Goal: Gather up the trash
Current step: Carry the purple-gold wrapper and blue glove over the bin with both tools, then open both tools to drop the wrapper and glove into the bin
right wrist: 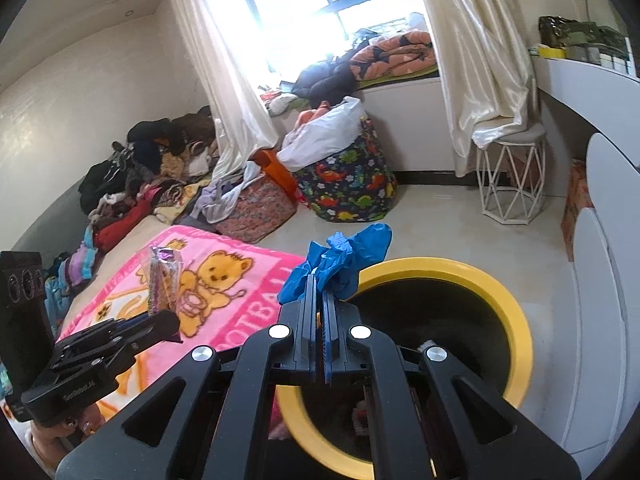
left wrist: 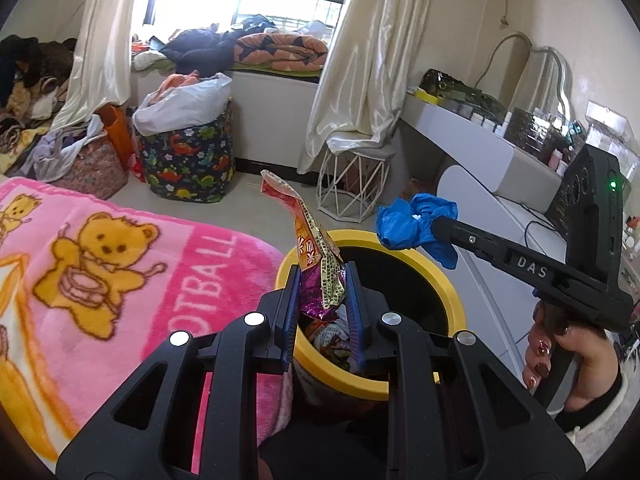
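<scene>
Left wrist view. Left gripper (left wrist: 322, 280) pinches a crumpled snack wrapper (left wrist: 316, 252) between its blue pads; the wrapper's long end sticks up and away past the fingertips. Directly below and beyond sits the bin (left wrist: 448, 280), yellow rim, black inside, some trash visible at the bottom. Wrapper hangs over the bin's near-left rim. Pink teddy-bear blanket (left wrist: 120, 264) lies to the left, touching the bin's side. Right gripper (left wrist: 430, 232) enters from the right, held by a hand (left wrist: 560, 356) with painted nails; its tip is clamped on a blue glove (left wrist: 412, 224), which hangs above the bin's far rim. Beyond: dinosaur-print basket (left wrist: 188, 164), white wire stool (left wrist: 352, 184), curtains, white desk along the right wall.

Right wrist view. Right gripper (right wrist: 320, 292), jaws pressed together on the blue glove (right wrist: 340, 260), which bunches up over the fingertips. Bin (right wrist: 516, 320) lies just below and to the right, rim partly blurred near the bottom. Left gripper (right wrist: 166, 316) shows at lower left over the blanket (right wrist: 240, 300), wrapper (right wrist: 162, 280) standing up from its tip. Basket (right wrist: 352, 188) and stool (right wrist: 512, 176) stand on the floor behind.
</scene>
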The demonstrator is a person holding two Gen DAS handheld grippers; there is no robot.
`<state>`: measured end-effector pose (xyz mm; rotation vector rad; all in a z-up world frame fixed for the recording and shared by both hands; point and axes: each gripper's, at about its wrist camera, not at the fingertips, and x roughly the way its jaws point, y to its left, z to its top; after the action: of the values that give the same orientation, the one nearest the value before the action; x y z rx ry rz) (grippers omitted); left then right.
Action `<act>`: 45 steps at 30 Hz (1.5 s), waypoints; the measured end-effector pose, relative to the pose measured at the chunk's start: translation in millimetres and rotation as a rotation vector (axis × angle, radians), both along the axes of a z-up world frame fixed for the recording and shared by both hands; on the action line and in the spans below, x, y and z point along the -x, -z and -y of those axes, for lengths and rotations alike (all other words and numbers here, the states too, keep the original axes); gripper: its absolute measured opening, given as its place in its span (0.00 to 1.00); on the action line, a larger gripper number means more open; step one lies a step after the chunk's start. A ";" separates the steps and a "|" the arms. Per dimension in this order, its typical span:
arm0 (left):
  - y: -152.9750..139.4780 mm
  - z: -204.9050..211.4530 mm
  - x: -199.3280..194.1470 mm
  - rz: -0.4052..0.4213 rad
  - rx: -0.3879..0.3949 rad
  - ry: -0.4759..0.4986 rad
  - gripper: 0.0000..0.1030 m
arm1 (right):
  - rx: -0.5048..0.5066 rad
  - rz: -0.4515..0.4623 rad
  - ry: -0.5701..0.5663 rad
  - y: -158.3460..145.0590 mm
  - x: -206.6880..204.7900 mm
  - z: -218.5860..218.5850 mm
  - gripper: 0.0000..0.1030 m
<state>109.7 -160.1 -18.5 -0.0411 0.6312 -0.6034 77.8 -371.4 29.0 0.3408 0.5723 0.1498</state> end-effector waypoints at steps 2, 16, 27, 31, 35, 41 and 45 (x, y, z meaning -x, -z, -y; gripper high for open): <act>1.7 6.3 -0.5 -0.002 -0.005 0.011 0.15 | -0.004 -0.004 0.015 3.0 1.3 5.9 0.03; 20.9 41.3 -2.9 -0.036 -0.049 0.071 0.15 | -0.017 -0.047 0.088 22.5 2.2 39.3 0.03; 46.4 68.6 -11.8 -0.099 -0.086 0.130 0.15 | -0.003 -0.100 0.112 39.3 -1.9 52.4 0.03; 55.7 79.8 -14.8 -0.122 -0.106 0.153 0.15 | 0.002 -0.132 0.111 48.3 -6.8 55.5 0.03; 65.7 87.8 -20.3 -0.145 -0.127 0.164 0.15 | 0.004 -0.171 0.097 58.9 -11.0 55.2 0.03; 77.0 92.7 -30.9 -0.182 -0.144 0.163 0.15 | 0.008 -0.208 0.080 68.9 -13.7 53.3 0.03; 82.5 95.6 -38.3 -0.206 -0.161 0.159 0.16 | 0.010 -0.227 0.063 73.5 -16.8 50.1 0.03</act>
<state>147.9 -255.7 -101.0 0.0992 0.8873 -0.7057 94.6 -421.5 -44.5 0.3685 0.7859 0.0473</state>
